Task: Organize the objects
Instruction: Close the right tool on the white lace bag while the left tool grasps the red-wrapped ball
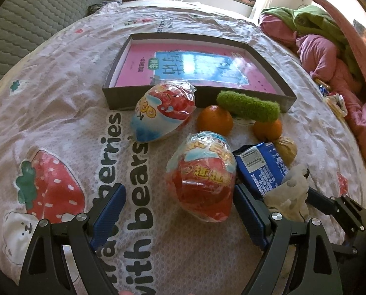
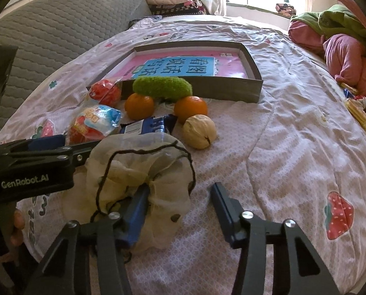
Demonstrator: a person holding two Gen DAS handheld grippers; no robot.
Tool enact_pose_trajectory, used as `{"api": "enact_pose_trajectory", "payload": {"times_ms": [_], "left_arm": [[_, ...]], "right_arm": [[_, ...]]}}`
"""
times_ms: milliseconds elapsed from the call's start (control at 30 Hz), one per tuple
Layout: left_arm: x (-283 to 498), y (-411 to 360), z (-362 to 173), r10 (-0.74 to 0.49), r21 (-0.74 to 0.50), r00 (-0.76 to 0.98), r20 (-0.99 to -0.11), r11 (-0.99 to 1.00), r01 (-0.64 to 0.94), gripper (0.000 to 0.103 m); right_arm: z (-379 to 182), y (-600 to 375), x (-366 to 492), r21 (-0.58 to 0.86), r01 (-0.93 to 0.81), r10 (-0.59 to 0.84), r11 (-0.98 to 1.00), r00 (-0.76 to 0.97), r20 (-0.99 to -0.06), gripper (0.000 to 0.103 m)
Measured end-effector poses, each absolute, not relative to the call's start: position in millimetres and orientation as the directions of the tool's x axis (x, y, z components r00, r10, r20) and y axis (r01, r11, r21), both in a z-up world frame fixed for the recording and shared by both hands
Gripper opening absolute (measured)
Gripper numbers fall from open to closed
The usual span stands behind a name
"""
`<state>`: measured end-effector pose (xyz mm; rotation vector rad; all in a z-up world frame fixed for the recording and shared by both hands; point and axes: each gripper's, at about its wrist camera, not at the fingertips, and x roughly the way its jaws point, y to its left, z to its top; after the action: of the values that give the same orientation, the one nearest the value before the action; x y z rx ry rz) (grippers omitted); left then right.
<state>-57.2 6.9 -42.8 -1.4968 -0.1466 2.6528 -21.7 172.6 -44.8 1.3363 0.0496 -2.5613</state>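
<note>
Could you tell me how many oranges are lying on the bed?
2: one round orange under the fuzzy green roll's left end, the other under its right end. None seems hidden.

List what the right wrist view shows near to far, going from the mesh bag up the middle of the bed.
mesh bag → blue packet → left orange → green roller → box

both wrist views close over the bed, angled down toward the window, sharing the grey box.
</note>
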Motion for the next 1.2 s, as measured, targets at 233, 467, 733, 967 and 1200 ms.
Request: {"api": "enact_pose_trajectory", "payload": {"times_ms": [233, 467, 733, 967, 1200], "left_arm": [[-61.9, 8.4, -50.2, 0.149, -0.151, -0.490, -0.859, -0.988, -0.036, 0.089], [-62.4, 7.8, -50.4, 0.171, -0.182, -0.498, -0.850, -0.983, -0.027, 0.083], [-65.0, 0.2, -52.4, 0.170, -0.186, -0.498, -0.850, -0.982, -0.017, 0.055], [-64.3, -5.0, -50.8, 0.204, -0.224, -0.505, -0.839, -0.974, -0.022, 0.043], [-58.5, -3.5, -48.3, 0.231, -0.242, -0.504, -0.832, -0.969, -0.044, 0.042]], "right_arm": [[-43.7, 173.6, -20.3, 0.103, 0.253, -0.230, -0.962, -0.550, -0.803, 0.028], [-40.6, 174.4, -17.6, 0.108, 0.267, -0.244, -0.958, -0.554, -0.796, 0.025], [-38.9, 173.4, -16.9, 0.109, 0.275, -0.250, -0.955, -0.557, -0.792, 0.024], [-35.5, 172.1, -15.3, 0.103, 0.278, -0.250, -0.955, -0.569, -0.783, 0.021], [-32.2, 172.7, -13.8, 0.105, 0.278, -0.253, -0.955, -0.577, -0.777, 0.021]]}}
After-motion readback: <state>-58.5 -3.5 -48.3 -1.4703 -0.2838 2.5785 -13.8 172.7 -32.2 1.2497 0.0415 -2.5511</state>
